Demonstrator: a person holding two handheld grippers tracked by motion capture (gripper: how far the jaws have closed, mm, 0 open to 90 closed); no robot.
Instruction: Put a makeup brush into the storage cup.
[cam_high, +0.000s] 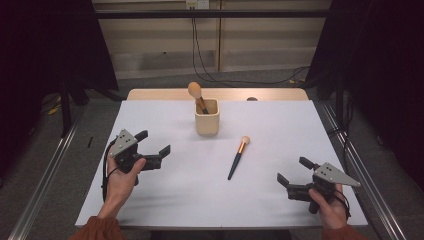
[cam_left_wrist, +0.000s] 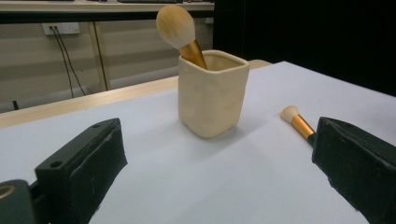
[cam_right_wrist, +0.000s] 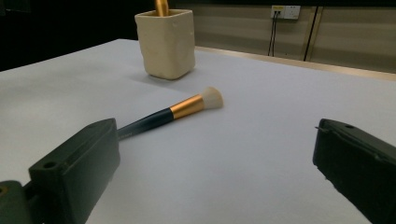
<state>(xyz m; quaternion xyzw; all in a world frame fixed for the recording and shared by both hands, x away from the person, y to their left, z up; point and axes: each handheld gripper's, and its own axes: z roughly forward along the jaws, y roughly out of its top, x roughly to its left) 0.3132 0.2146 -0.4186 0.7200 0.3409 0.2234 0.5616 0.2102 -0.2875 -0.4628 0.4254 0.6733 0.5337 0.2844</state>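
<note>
A white tabletop (cam_high: 165, 195) is seen from above, with a cream-coloured cup (cam_high: 207, 118) standing upright near its far middle. One brush (cam_high: 197, 96) is held in the cup, handle down, and its round, fluffy head leans out over the rim toward the far left. A second brush (cam_high: 238, 157) is laid flat on the tabletop, just to the near right of the cup and apart from it. Its pale bristles are pointed toward the far edge, a gold band sits behind them, and the dark handle runs back toward the person.

The left tongs (cam_high: 151, 144) are held in the left hand (cam_high: 121, 175) above the left part of the tabletop. They are spread wide and nothing is gripped; in the left gripper view the cup (cam_left_wrist: 212, 93) with its brush (cam_left_wrist: 180, 32) is framed between the jaws, and the head of the lying brush (cam_left_wrist: 296, 121) is seen beside the right jaw.

The right tongs (cam_high: 296, 172) are held in the right hand (cam_high: 330, 207) near the front right corner, also spread wide and empty. They are well apart from the lying brush. In the right gripper view that brush (cam_right_wrist: 173, 112) is seen ahead on the tabletop, with its handle end hidden behind the left jaw, and the cup (cam_right_wrist: 165, 43) stands beyond it.
</note>
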